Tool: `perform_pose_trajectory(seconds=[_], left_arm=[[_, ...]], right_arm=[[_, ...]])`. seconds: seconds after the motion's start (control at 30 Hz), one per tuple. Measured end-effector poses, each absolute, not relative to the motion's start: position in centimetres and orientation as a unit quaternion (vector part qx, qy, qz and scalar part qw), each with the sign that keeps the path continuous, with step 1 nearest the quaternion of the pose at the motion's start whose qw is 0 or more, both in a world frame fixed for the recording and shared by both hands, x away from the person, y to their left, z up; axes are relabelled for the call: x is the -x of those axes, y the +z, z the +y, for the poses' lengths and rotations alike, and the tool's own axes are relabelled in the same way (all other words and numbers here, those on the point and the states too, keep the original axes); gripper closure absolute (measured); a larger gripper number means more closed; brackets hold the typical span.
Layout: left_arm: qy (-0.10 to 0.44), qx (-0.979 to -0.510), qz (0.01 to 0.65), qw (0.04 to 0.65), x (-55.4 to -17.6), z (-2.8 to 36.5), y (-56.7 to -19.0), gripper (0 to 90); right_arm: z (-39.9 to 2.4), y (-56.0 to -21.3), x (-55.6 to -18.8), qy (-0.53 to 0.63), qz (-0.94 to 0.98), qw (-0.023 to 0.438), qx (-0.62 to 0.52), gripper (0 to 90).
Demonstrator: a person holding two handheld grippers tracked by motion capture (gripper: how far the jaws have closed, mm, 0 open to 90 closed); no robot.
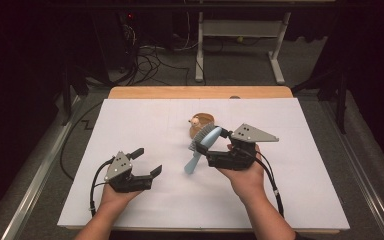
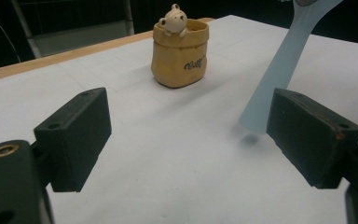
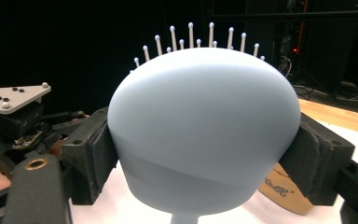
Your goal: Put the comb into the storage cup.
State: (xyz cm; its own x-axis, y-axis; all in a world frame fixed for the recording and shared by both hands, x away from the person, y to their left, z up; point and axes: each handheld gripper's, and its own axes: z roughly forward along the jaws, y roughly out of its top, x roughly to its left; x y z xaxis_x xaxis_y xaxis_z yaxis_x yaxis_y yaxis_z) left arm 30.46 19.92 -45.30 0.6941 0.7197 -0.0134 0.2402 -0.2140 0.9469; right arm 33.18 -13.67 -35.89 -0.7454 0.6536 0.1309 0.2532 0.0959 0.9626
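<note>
Right now your right gripper [image 1: 211,146] is clamping the pale blue plastic hairbrush [image 3: 200,130] by its head near the white table's [image 1: 145,125] middle, while your left gripper [image 1: 149,162] is standing wide apart, empty. Swinging the handle risks toppling the tan bear pouch [image 2: 179,52] behind.

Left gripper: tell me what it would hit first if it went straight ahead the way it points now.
Probably the tan pouch with the small bear figure, standing ahead between the open jaws of the left gripper. The pale blue hairbrush handle stands nearer but off to the side; depth is uncertain.
</note>
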Motion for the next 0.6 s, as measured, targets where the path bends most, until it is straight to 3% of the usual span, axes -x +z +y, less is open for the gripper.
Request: perform_pose_trajectory(seconds=[0.6], left_arm=[[0.221, -0.743, 0.326, 0.541, -30.6, 20.9, -46.0, 1.2]], right_arm=[[-15.5, -35.7, -33.7, 0.583, 0.721, 0.190, -0.322, 20.7]])
